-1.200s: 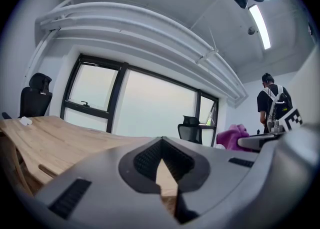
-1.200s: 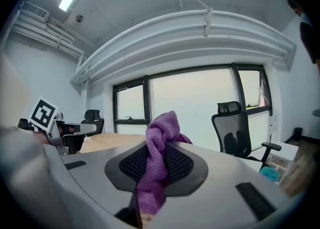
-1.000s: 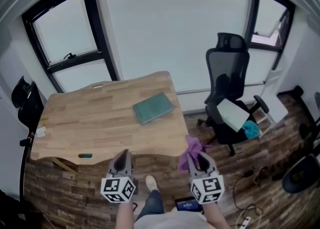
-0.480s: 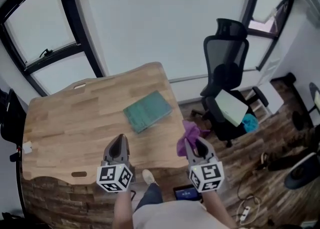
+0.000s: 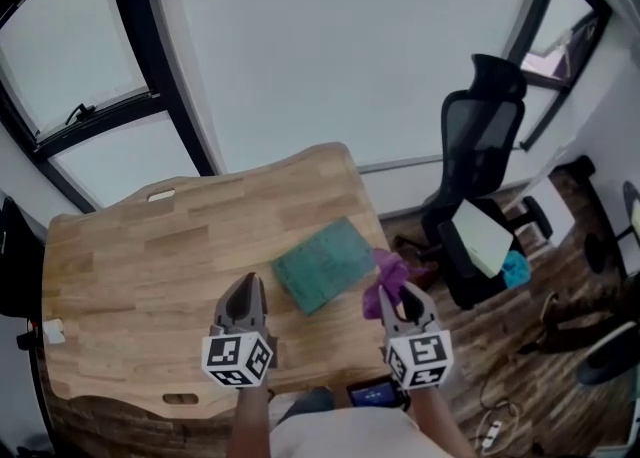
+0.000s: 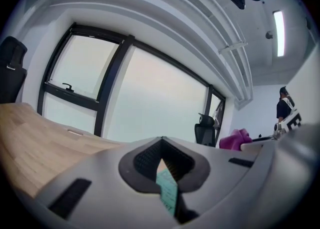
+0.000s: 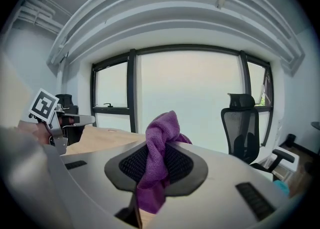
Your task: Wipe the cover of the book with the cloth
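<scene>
A teal book (image 5: 324,266) lies flat on the wooden table (image 5: 140,256), near its right edge. My right gripper (image 5: 398,296) is shut on a purple cloth (image 5: 386,276), which bunches up above the jaws (image 7: 160,133) just right of the book's near corner. My left gripper (image 5: 243,298) hovers over the table to the left of the book, its jaws shut with nothing in them. In the left gripper view a sliver of the book (image 6: 166,193) shows through the notch between the closed jaws, and the cloth (image 6: 235,139) appears at the right.
A black office chair (image 5: 485,136) with a pale box (image 5: 480,234) on its seat stands right of the table. Large windows (image 5: 330,46) run behind. A small phone-like device (image 5: 372,393) lies on the floor by my feet, and cables (image 5: 500,416) trail at lower right.
Both grippers have moved forward from beyond the table's near edge to over the tabletop. The right one with the cloth now sits beside the book's near corner.
</scene>
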